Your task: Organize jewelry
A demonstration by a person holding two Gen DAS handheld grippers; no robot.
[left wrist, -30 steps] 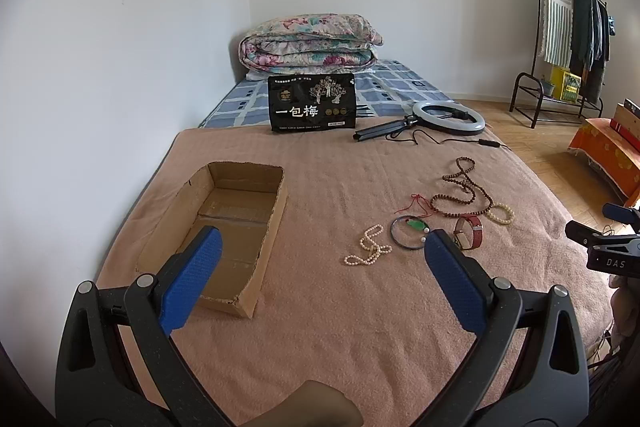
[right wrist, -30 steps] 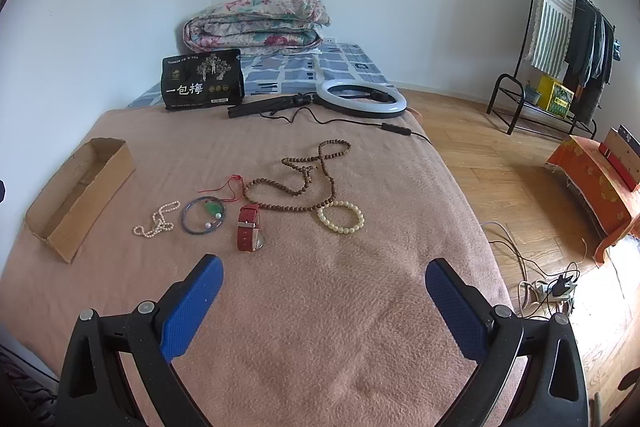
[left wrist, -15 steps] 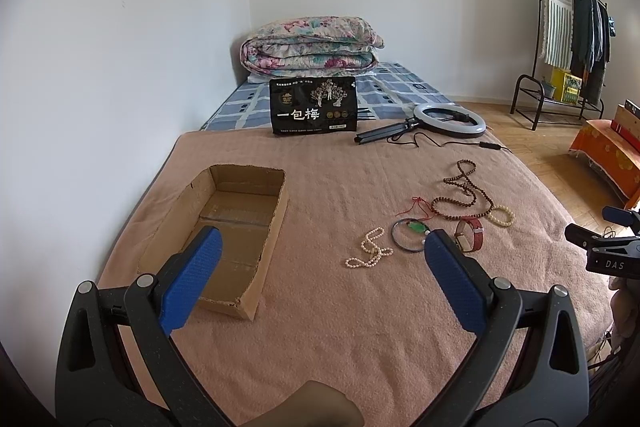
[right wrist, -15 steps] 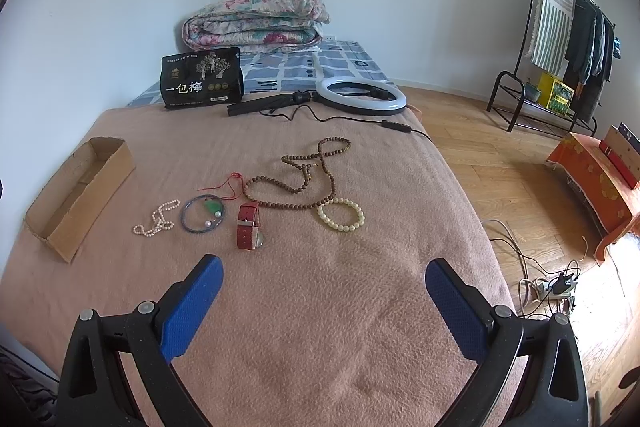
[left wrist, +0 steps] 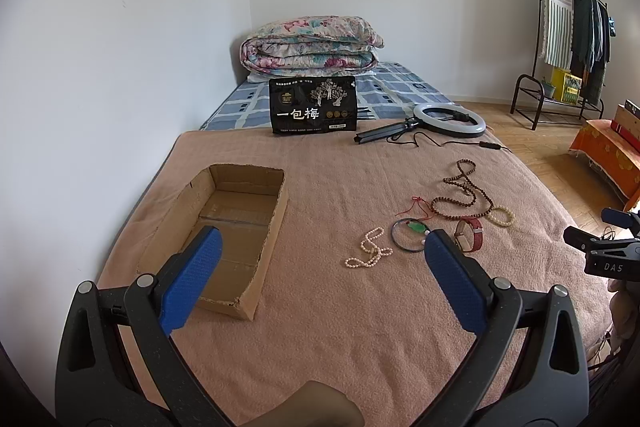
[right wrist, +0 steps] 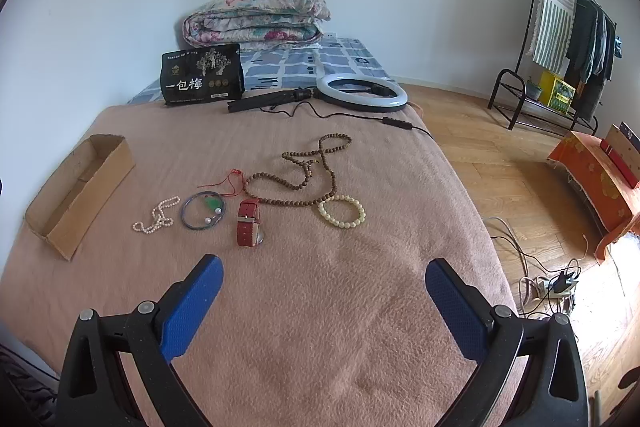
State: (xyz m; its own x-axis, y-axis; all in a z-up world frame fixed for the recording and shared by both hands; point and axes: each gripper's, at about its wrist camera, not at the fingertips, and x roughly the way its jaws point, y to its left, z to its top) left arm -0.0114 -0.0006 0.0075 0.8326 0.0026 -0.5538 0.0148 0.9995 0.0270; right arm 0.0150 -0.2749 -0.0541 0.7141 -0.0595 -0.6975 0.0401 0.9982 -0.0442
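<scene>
— Where the pink blanket [right wrist: 320,307] is spread over the bed, how are the two claws seen?

— Both are held wide apart with nothing between the blue pads. The left claw [left wrist: 320,255] is raised over the near end of the cardboard box [left wrist: 224,223]; the right claw [right wrist: 324,279] is kept above bare blanket, short of the jewelry.

— And where is the jewelry laid?

— A loose cluster is found mid-bed, well apart from the box. From the box side outward: a pearl strand [right wrist: 157,215], a dark bangle [right wrist: 204,209] with a green pendant on a red cord inside it, a red-strapped watch [right wrist: 249,223], then a cream bead bracelet [right wrist: 342,211]. A long brown bead necklace [right wrist: 304,175] is looped behind them, touching the bracelet.

— How much open room is given at the edges?

— A broad strip of clear blanket is left between the box's right wall and the pearl strand. The box is set near the bed's wall-side edge. The bracelet lies nearest the floor-side edge, with some blanket left beyond it. Further back, a black pouch [right wrist: 202,75] and a ring light [right wrist: 362,93] are placed at the blanket's far edge, clear of the beads.
</scene>
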